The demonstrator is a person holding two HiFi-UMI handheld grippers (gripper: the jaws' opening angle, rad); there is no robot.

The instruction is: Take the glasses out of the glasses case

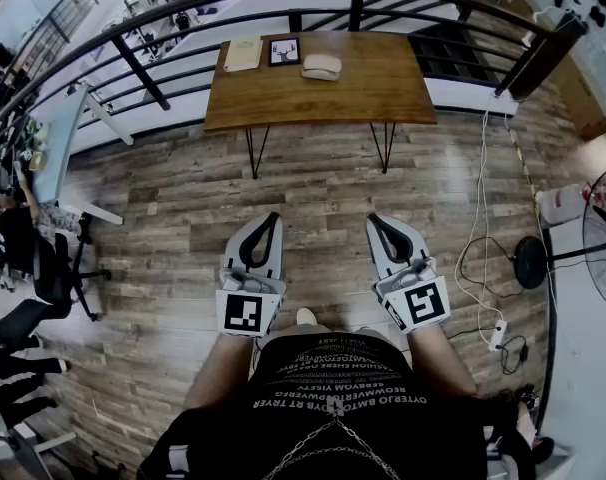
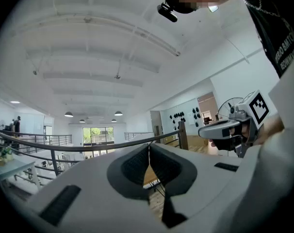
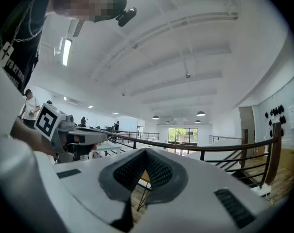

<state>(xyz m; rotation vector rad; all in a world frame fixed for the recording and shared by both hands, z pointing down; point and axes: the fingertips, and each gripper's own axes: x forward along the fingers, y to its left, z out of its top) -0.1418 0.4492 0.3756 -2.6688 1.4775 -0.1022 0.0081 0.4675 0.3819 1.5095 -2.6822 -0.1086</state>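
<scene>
A pale closed glasses case (image 1: 321,66) lies on the far side of the wooden table (image 1: 363,88), well ahead of me. No glasses show. Both grippers are held level close to my body, over the floor and short of the table. The left gripper (image 1: 274,216) is shut with nothing in it; in its own view the jaws (image 2: 148,145) meet at the tips. Beside it, the right gripper (image 1: 372,219) is also shut and empty, its jaws (image 3: 146,151) touching. Each gripper view shows the other gripper to the side, the right gripper (image 2: 230,128) and the left gripper (image 3: 84,137).
A small framed picture (image 1: 284,52) and a notepad (image 1: 243,54) lie on the table left of the case. A dark railing (image 1: 133,63) curves behind the table. At the right stand a fan (image 1: 603,238), cables and a power strip (image 1: 499,335). An office chair (image 1: 53,268) is at the left.
</scene>
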